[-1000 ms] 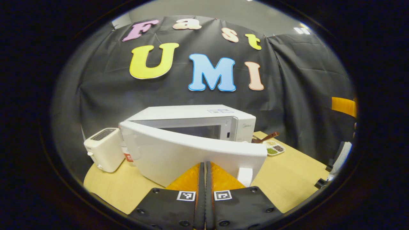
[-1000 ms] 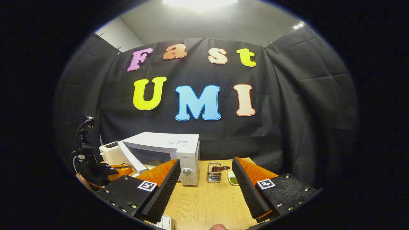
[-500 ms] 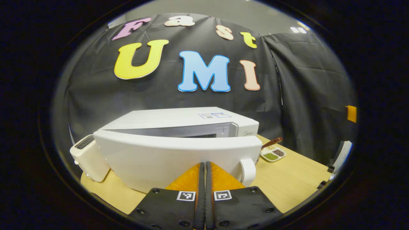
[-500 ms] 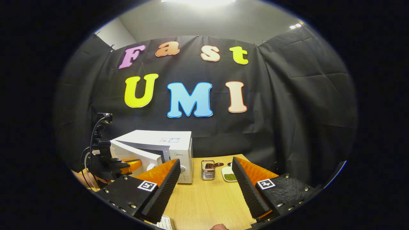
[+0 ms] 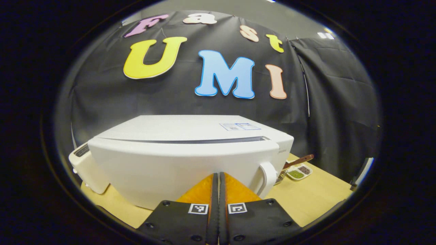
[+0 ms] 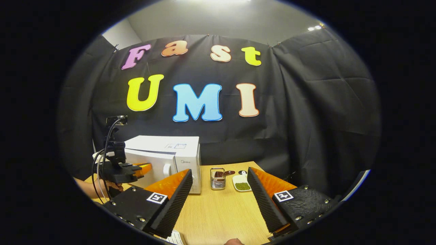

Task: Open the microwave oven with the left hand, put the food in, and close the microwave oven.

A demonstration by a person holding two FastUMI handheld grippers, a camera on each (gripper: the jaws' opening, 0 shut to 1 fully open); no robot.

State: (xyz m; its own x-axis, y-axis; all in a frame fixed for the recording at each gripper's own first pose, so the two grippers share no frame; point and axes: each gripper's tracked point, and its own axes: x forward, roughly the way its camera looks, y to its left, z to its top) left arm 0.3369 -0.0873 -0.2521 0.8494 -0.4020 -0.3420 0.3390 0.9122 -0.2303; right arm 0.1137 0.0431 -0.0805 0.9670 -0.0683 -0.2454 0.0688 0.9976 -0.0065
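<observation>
- The left gripper is clenched, its two fingers pressed flat together with nothing between them, tips against the front of the microwave door.
- In the right gripper view the left gripper meets the door, with a hand under it.
- The microwave stands toward the back left of the bench; its door sits almost flush with the body, a thin dark slit showing along the top edge in the left gripper view.
- The door handle is just right of the left gripper's tips.
- A toaster stands just left of the microwave.
- Right of the microwave are a wire basket and a small dish of green bits.
- The right gripper is released, fingers wide apart over the front of the bench, holding nothing.
</observation>
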